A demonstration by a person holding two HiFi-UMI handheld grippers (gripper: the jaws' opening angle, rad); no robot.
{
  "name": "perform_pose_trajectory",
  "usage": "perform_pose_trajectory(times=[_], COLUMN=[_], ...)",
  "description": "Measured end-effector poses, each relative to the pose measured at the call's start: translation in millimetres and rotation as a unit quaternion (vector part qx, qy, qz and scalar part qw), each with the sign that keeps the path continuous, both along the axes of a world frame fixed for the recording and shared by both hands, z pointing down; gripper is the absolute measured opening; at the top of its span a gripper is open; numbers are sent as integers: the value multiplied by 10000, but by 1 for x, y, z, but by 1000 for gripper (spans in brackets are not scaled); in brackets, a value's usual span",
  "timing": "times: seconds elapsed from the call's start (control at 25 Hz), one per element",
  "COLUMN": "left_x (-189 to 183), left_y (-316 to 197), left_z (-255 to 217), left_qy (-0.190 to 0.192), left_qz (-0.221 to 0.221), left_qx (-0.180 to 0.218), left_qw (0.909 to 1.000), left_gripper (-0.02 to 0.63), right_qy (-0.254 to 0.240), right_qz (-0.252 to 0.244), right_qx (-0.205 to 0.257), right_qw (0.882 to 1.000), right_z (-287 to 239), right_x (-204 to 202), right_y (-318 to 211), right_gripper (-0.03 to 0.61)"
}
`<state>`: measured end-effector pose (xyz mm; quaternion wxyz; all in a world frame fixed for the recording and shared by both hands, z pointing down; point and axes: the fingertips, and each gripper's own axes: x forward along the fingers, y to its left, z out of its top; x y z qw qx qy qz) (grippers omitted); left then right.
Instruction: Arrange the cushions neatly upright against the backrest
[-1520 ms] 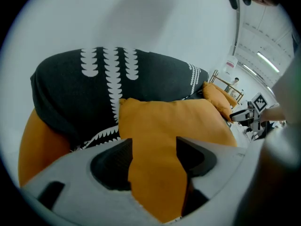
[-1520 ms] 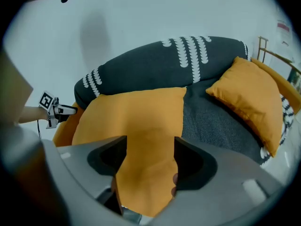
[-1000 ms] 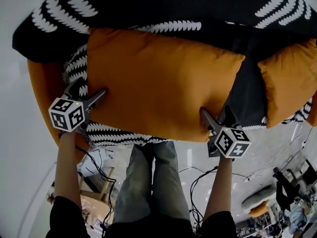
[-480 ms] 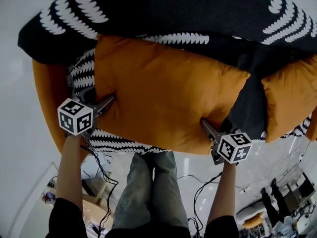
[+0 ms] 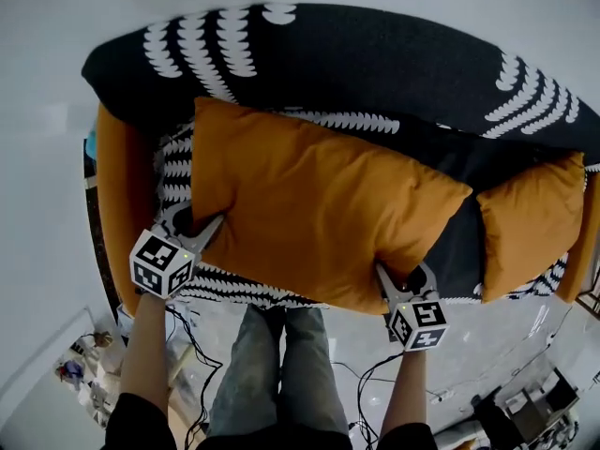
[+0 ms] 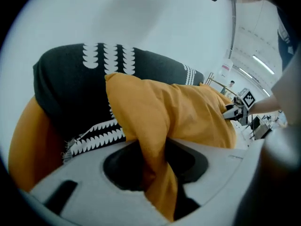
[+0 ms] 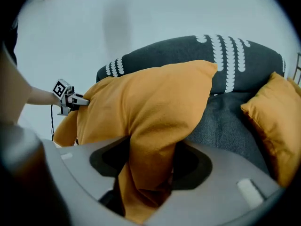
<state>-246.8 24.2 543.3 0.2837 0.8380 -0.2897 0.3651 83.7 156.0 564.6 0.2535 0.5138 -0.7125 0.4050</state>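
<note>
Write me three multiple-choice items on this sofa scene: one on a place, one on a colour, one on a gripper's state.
1. In the head view, where does the smaller cushion lie relative to the large cushion?
A. To its left
B. To its right
C. On top of it

2. The throw is:
A. Black with a white pattern
B. Plain red
C. Green striped

3. The left gripper is:
A. Open and empty
B. Shut on a cable
C. Shut on the large cushion

Answers:
1 B: it sits near the picture's right edge, beside the large one.
2 A: rows of white scallops run across black cloth.
3 C: its jaws have just been closing, and its own view shows orange fabric pinched between them.
</note>
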Motion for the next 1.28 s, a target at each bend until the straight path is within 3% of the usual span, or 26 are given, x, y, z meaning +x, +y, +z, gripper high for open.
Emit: perform_pose_trajectory(times=[0.48,0.72,1.0,1.28], left_x=[-64,-82,-94,-93], left_y=[-23,-61,-106,-121], left_z=[-117,-151,-148,-109], left_qy=[281,445,520,362], left_qz=[-895,-1056,-1228,-1024], left_qx=[1109,1451,1722,1528], left_qw=[9894,9828,9760,9823], left_gripper=[141,143,143,147], right_qy=[358,590,758,981], right_qz=[-527,-639,-620,-553], right_qx=[1118,1592,1887,1606], right_qw=[9917,9834,9771,9806], right_z=[-112,-157,-158,-119], right_x=[-46,-59,-68,-65], right_y=[-85,-141,-198,-220], right_gripper=[281,281,281,279])
